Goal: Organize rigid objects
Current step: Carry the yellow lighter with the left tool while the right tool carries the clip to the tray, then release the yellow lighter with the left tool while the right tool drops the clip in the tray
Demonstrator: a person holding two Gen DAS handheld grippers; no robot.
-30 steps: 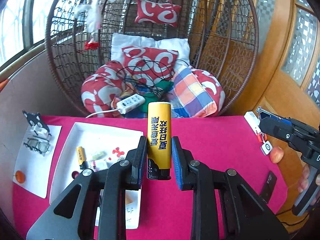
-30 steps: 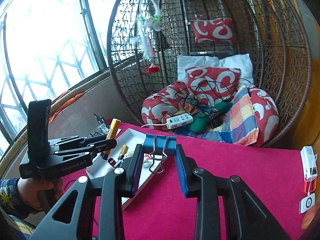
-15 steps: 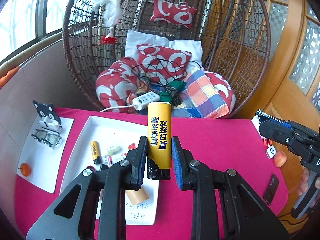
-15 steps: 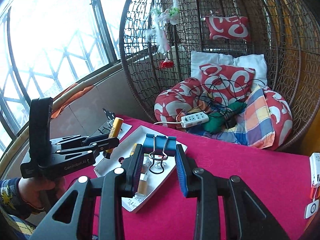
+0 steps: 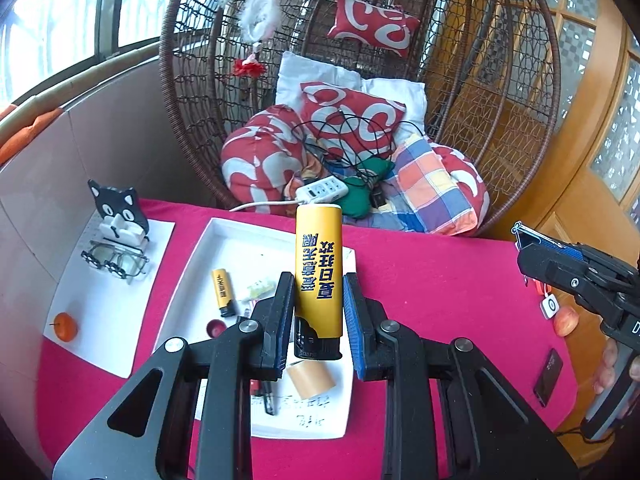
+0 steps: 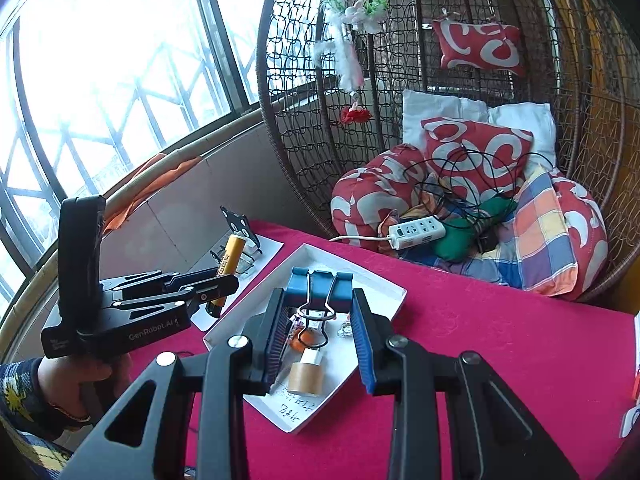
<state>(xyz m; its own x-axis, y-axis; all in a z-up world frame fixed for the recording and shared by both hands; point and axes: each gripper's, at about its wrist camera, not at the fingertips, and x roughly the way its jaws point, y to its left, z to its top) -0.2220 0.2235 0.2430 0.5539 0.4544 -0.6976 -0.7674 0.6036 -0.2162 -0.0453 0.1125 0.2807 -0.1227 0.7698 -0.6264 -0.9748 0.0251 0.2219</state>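
Observation:
My left gripper [image 5: 318, 316] is shut on a big yellow lighter [image 5: 319, 276] with blue print, held upright above the white tray [image 5: 208, 240]. In the right wrist view the same gripper [image 6: 218, 280] and lighter [image 6: 228, 260] hang left of the tray [image 6: 384, 284]. My right gripper [image 6: 320, 334] is shut on a blue binder clip [image 6: 322, 282], wire handles toward the camera, over the tray. The tray holds a small yellow lighter [image 5: 223, 292], a tan tape roll [image 5: 310, 378], a red cap [image 5: 216, 327] and other small bits.
The magenta table [image 5: 440, 280] carries a white sheet [image 5: 104, 300] with a cat-shaped glasses stand [image 5: 118, 210], spectacles and a small orange [image 5: 66, 326]. A black phone [image 5: 548, 376] and an apple [image 5: 566, 320] lie at the right edge. A wicker hanging chair [image 6: 460, 80] with cushions stands behind.
Both grippers have moved across toward the tray, which now lies nearer and more centred beneath them. Each still holds its object as before.

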